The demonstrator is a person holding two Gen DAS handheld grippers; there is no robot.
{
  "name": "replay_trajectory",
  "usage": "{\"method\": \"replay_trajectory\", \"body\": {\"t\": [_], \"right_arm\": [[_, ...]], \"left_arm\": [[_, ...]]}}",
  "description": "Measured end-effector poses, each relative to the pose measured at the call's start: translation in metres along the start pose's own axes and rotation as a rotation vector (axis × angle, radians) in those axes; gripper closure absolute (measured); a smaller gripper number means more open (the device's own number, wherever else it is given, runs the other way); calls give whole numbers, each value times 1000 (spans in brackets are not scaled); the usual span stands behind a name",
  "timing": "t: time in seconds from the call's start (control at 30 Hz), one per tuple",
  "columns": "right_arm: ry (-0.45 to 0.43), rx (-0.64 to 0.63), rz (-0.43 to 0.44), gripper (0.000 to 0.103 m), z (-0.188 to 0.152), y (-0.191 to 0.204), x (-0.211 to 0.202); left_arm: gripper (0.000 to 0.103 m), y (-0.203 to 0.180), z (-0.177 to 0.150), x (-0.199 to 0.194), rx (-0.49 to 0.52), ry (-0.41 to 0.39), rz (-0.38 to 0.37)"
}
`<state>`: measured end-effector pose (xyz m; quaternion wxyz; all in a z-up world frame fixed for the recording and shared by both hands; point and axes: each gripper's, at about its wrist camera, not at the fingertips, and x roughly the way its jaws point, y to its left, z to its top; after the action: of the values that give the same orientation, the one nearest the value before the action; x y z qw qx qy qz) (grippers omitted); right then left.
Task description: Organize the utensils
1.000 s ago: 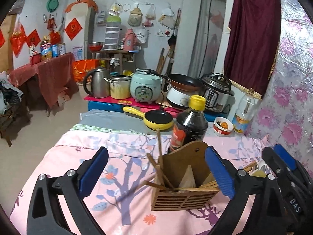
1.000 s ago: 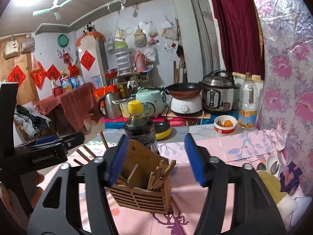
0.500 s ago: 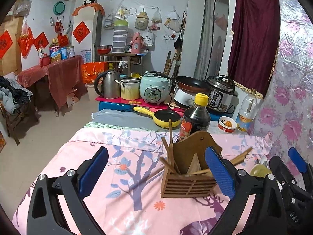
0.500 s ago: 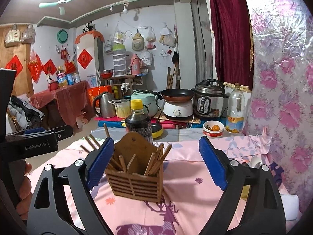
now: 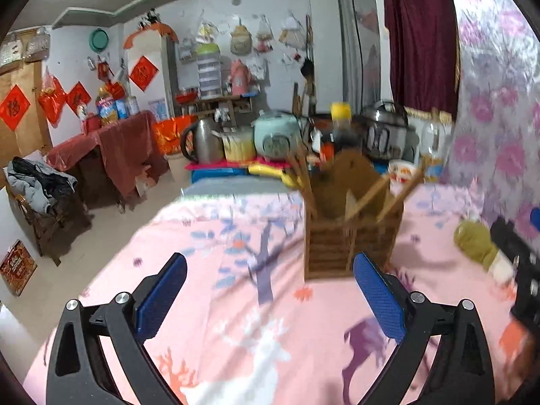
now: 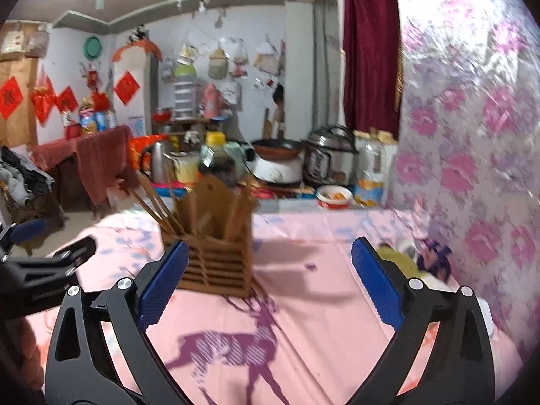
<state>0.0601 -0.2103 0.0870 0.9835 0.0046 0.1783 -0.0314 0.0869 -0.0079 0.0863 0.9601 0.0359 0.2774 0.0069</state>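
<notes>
A slatted wooden utensil holder [image 5: 351,236] stands upright on the pink patterned tablecloth [image 5: 236,320] with several wooden chopsticks [image 5: 366,195] leaning in it. It also shows in the right wrist view [image 6: 216,253], with chopsticks [image 6: 152,206] fanning out to its left. My left gripper [image 5: 270,300] is open and empty, a little short of the holder and to its left. My right gripper [image 6: 270,287] is open and empty, short of the holder, which stands ahead of its left finger. Both views are blurred.
A dark sauce bottle with a yellow cap [image 6: 217,158] stands just behind the holder. A yellow-green object [image 5: 476,239] lies on the cloth to the right. Pots, a kettle and cookers [image 6: 280,165] line a low bench beyond the table. A floral wall [image 6: 472,135] is close on the right.
Both grippers have pulled back and up from the holder, which now looks farther and more upright in view. The right gripper's fingers, narrow one second ago, have opened wide.
</notes>
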Motion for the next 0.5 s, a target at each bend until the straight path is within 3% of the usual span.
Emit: {"method": "replay_trajectory", "body": {"t": [0.2, 0.5], "right_arm": [[50, 38, -41, 9, -17, -12, 15], [74, 25, -57, 7, -31, -8, 28]], "left_arm": [[6, -7, -22, 28, 26, 88, 1], [6, -8, -32, 51, 13, 149, -3]]}}
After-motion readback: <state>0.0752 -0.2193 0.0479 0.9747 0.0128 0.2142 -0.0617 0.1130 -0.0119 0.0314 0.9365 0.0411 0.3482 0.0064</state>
